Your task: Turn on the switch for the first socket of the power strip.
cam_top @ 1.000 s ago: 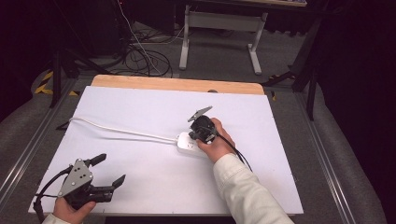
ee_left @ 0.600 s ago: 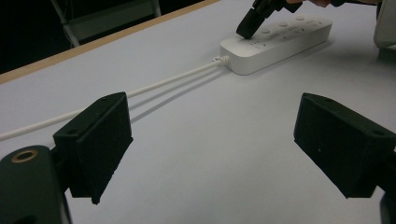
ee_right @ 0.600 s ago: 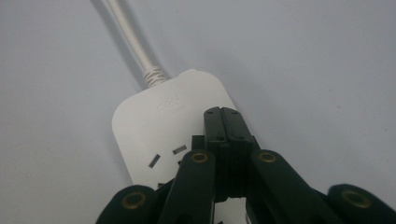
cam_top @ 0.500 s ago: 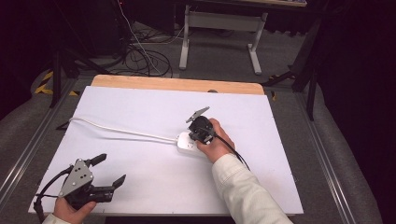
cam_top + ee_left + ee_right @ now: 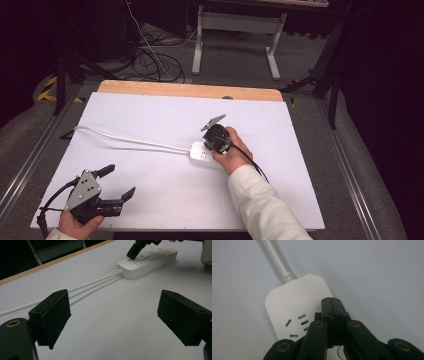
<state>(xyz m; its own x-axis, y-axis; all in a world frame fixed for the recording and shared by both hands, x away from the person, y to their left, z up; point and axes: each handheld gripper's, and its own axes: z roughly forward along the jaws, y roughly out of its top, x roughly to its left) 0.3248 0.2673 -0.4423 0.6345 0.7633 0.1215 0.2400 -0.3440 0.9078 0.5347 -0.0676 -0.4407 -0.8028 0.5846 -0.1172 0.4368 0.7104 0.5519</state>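
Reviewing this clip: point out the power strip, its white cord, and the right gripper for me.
power strip [image 5: 287, 307]: right gripper view, bare top face near the cord end.
white cord [image 5: 130, 141]: high view, mid-run across the table.
right gripper [image 5: 333, 305]: right gripper view, tips of its closed fingers over the strip.

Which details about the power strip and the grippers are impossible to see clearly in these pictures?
- Right gripper view: its shut jaws cover the power strip beneath the tips, so what they press is hidden.
- Same view: the embossed logo is too blurred to read.
- High view: the white cord runs to the table's left edge; no plug is visible.
- Left gripper view: the top edge cuts off the other gripper.
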